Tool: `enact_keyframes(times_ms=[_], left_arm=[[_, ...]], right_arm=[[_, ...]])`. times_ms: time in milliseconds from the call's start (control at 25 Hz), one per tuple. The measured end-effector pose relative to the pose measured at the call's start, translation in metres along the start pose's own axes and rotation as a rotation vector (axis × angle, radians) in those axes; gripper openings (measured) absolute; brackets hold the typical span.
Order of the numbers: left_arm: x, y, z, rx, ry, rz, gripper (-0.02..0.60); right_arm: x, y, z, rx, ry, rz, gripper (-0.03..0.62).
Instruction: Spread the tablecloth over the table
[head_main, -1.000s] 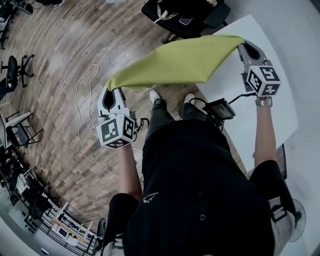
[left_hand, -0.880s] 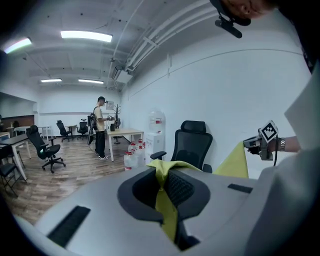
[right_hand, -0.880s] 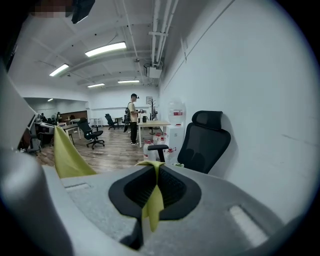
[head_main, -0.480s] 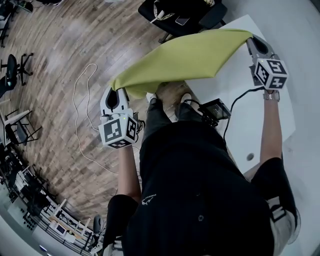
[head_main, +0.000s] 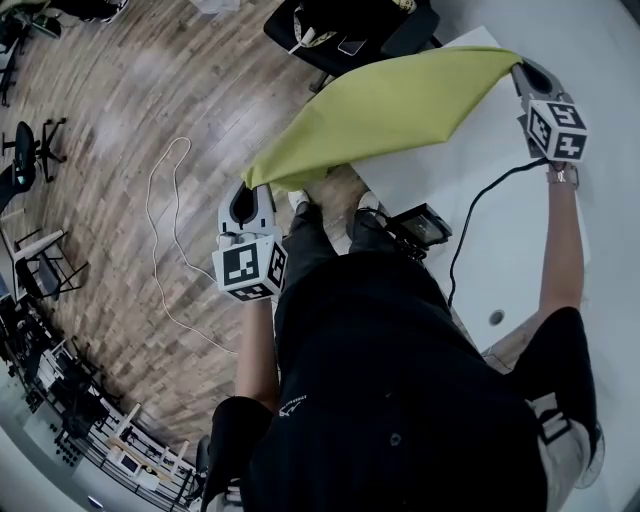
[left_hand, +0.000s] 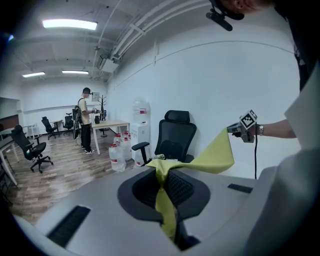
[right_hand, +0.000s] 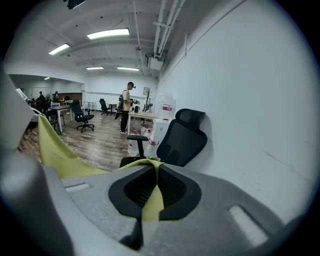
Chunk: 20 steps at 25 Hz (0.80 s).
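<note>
A yellow-green tablecloth (head_main: 390, 105) hangs stretched in the air between my two grippers, partly over the white table (head_main: 500, 250) at the right. My left gripper (head_main: 250, 185) is shut on one corner of the tablecloth (left_hand: 165, 200), out over the wooden floor. My right gripper (head_main: 520, 70) is shut on the other corner of the tablecloth (right_hand: 151, 200), above the table's far part. In the left gripper view the cloth runs up to the right gripper (left_hand: 231, 130). The table's far corner is hidden under the cloth.
A black office chair (head_main: 350, 30) stands just beyond the table's far end. A small black device (head_main: 420, 225) with a cable (head_main: 470, 225) rests at the table's near edge. A white cord (head_main: 170, 240) loops on the wooden floor at the left. A person (left_hand: 85, 120) stands far off by desks.
Both grippers have moved to the right with the cloth. The cloth now reaches farther over the table, and the left corner is closer to the table's edge.
</note>
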<state>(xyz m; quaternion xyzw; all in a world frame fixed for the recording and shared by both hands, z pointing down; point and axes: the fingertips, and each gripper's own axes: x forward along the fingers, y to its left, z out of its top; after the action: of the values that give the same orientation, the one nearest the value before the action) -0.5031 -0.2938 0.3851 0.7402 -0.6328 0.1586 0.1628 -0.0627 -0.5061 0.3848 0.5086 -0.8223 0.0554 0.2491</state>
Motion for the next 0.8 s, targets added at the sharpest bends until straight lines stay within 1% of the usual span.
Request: enact_keyframes(times_ms=[360,560,800], left_arm=[[0.017,-0.042,-0.006,0.028,0.050,-0.075,0.008],[0.021,-0.059,-0.013,0.036,0.074,-0.099,0.008],[0.020,-0.076,-0.025,0.044,0.096,-0.139,0.008]], right_arm=[[-0.003,-0.081,-0.003,-0.049,0.032,-0.071,0.009],[-0.001,-0.111,-0.004,-0.083,0.045,-0.098,0.009],[-0.004,-0.144,0.005,-0.136,0.061,-0.155,0.009]])
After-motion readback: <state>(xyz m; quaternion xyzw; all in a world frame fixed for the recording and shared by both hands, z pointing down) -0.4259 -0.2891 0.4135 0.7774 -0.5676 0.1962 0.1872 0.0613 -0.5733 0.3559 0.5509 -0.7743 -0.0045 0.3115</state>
